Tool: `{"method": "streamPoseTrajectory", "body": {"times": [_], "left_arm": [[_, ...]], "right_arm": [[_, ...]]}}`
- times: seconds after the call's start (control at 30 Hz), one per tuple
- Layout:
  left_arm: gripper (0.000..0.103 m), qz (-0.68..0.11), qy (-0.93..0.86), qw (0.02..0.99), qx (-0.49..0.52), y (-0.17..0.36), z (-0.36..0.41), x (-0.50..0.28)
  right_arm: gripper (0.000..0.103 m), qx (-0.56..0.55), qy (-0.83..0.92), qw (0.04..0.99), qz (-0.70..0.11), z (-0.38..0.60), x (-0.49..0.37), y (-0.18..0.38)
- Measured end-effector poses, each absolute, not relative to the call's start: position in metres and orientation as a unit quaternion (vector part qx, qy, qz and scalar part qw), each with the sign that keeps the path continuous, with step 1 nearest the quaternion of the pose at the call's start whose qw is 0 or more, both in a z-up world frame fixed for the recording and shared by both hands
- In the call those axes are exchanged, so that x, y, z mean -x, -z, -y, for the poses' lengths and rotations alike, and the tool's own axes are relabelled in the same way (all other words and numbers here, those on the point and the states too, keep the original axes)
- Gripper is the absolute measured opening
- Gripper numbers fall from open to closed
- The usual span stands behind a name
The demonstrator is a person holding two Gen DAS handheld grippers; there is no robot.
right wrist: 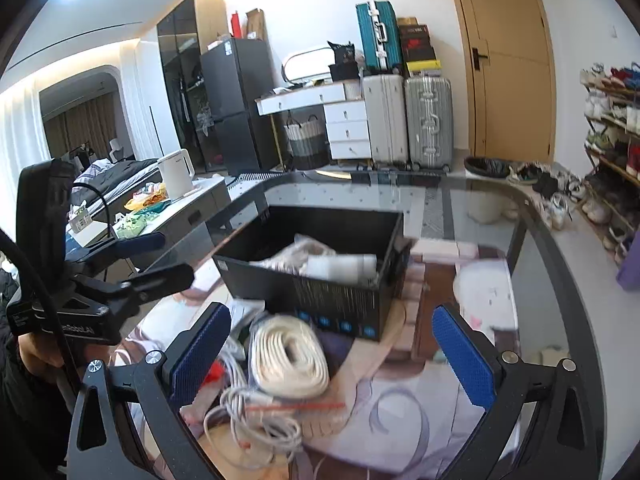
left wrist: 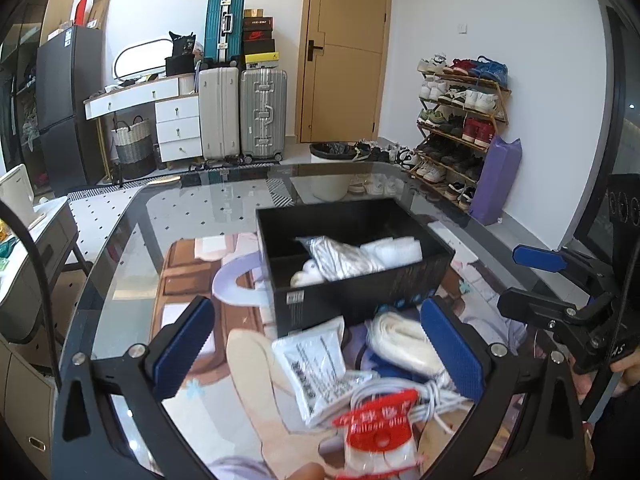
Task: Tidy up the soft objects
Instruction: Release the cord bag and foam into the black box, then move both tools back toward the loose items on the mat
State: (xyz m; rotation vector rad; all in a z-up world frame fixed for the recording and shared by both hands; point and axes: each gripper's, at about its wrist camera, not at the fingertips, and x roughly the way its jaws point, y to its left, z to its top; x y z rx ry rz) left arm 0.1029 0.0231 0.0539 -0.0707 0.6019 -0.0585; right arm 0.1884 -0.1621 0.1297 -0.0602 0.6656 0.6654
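A black divided box (left wrist: 360,292) stands on the glass table and holds white soft packets (left wrist: 352,258); it also shows in the right wrist view (right wrist: 340,300). In front of it lie a flat printed plastic packet (left wrist: 316,368), a cream coiled band (left wrist: 404,342), a red-labelled bag (left wrist: 380,436) and white cord (left wrist: 432,400). My left gripper (left wrist: 320,352) is open above this pile, holding nothing. My right gripper (right wrist: 332,356) is open over the cream coil (right wrist: 288,356) and cord (right wrist: 248,420), holding nothing. The right gripper shows at the right edge of the left wrist view (left wrist: 532,280).
The glass table (left wrist: 208,208) has a curved far edge. A side table with a white kettle (right wrist: 176,174) stands left. Suitcases (left wrist: 242,114), a white dresser, a door and a shoe rack (left wrist: 460,120) line the far wall.
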Motion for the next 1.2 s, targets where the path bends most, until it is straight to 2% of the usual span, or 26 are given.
{"method": "streamPoseTrajectory", "body": {"times": [0.63, 1.2], "left_arm": [[0.103, -0.321, 0.024, 0.946, 0.037, -0.025, -0.02, -0.078], [0.103, -0.354, 0.043, 0.934, -0.004, -0.011, -0.006, -0.08]], "right_arm": [[0.102, 0.014, -0.308, 0.871, -0.383, 0.153, -0.16, -0.099], [0.102, 0.011, -0.305, 0.866, -0.396, 0.142, -0.163, -0.084]]}}
